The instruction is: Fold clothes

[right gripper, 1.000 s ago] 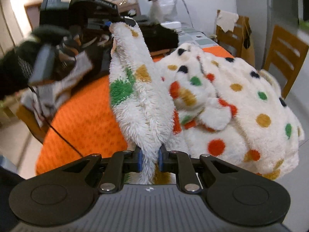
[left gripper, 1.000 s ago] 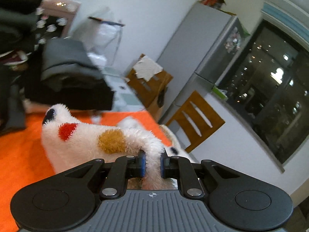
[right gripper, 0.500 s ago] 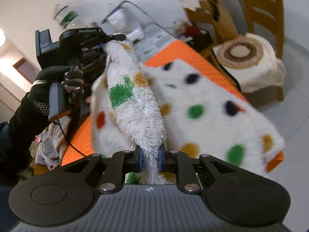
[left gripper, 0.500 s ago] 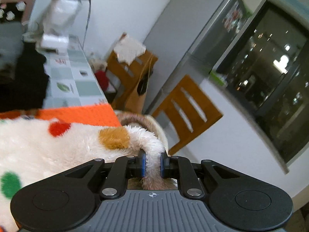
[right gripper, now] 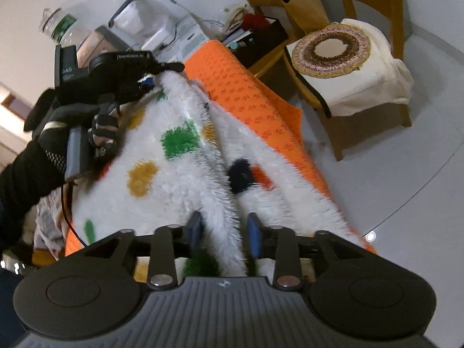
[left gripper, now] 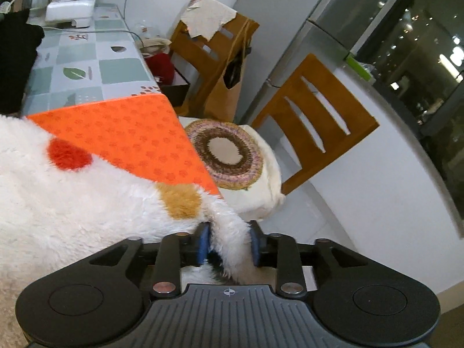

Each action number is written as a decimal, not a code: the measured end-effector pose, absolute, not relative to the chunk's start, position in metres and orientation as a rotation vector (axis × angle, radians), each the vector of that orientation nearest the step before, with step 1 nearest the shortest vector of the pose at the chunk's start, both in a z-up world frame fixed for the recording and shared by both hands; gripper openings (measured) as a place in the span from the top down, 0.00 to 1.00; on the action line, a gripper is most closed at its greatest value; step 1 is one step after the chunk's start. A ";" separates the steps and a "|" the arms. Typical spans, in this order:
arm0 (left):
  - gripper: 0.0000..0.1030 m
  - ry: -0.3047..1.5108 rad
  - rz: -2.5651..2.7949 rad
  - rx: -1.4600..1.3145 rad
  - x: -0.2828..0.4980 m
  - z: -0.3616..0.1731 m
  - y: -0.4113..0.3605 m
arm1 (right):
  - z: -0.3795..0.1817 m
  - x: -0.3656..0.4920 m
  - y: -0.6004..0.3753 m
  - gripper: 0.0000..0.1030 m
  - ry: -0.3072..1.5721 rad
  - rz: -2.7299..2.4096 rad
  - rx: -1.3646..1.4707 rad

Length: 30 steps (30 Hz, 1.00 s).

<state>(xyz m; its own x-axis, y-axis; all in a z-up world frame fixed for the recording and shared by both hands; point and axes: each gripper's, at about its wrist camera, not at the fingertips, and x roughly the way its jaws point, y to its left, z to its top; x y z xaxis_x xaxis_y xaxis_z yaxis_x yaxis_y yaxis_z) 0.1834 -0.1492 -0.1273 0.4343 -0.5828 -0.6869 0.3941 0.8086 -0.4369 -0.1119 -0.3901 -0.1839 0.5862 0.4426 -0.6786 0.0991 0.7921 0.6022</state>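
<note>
A white fluffy fleece garment [left gripper: 87, 203] with coloured dots lies spread on an orange mat [left gripper: 130, 133]. In the left wrist view a corner of it runs between the pads of my left gripper [left gripper: 229, 243]. Those jaws are opening and the pads stand clear of the pile. In the right wrist view a raised fold of the fleece [right gripper: 174, 168] runs away from my right gripper [right gripper: 223, 232]. Its jaws are opening too, with the fold loose between them. The left gripper [right gripper: 162, 72], in a gloved hand, shows at the fold's far end over the mat [right gripper: 246, 92].
A wooden chair with a round crocheted cushion [left gripper: 229, 156] stands just past the mat's corner, also in the right wrist view [right gripper: 330, 49]. Behind it are a second chair with a paper bag [left gripper: 220, 58] and a grey fridge [left gripper: 327, 29]. A tiled tablecloth [left gripper: 87, 66] carries black cloth [left gripper: 14, 58].
Both grippers have come down and across with the fleece edge, laying it over the rest of the garment on the mat. Both pairs of jaws, shut on the fleece before, have parted.
</note>
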 end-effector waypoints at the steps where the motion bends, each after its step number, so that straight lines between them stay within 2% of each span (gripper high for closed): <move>1: 0.50 0.926 -0.626 -0.231 0.181 -0.124 -0.147 | -0.184 -0.112 -0.391 0.55 0.941 0.226 0.628; 2: 0.41 0.899 -0.636 -0.235 0.176 -0.118 -0.145 | -0.182 -0.112 -0.392 0.53 0.941 0.236 0.603; 5: 0.25 0.791 -0.635 -0.221 0.153 -0.094 -0.134 | -0.174 -0.110 -0.395 0.47 0.953 0.262 0.525; 10: 0.23 0.667 -0.591 -0.205 0.103 -0.060 -0.111 | -0.155 -0.106 -0.397 0.46 0.946 0.330 0.337; 12: 0.19 0.626 -0.554 -0.196 0.076 -0.050 -0.102 | -0.146 -0.110 -0.397 0.45 0.936 0.365 0.263; 14: 0.12 0.587 -0.510 -0.192 0.049 -0.042 -0.094 | -0.138 -0.116 -0.399 0.45 0.920 0.410 0.199; 20: 0.10 0.518 -0.331 -0.219 -0.043 -0.040 -0.067 | -0.119 -0.149 -0.402 0.37 0.803 0.600 0.001; 24: 0.10 0.495 -0.221 -0.223 -0.107 -0.053 -0.057 | -0.119 -0.173 -0.405 0.36 0.744 0.740 -0.092; 30: 0.10 0.551 -0.108 -0.160 -0.183 -0.089 -0.057 | -0.126 -0.184 -0.406 0.36 0.749 0.814 -0.153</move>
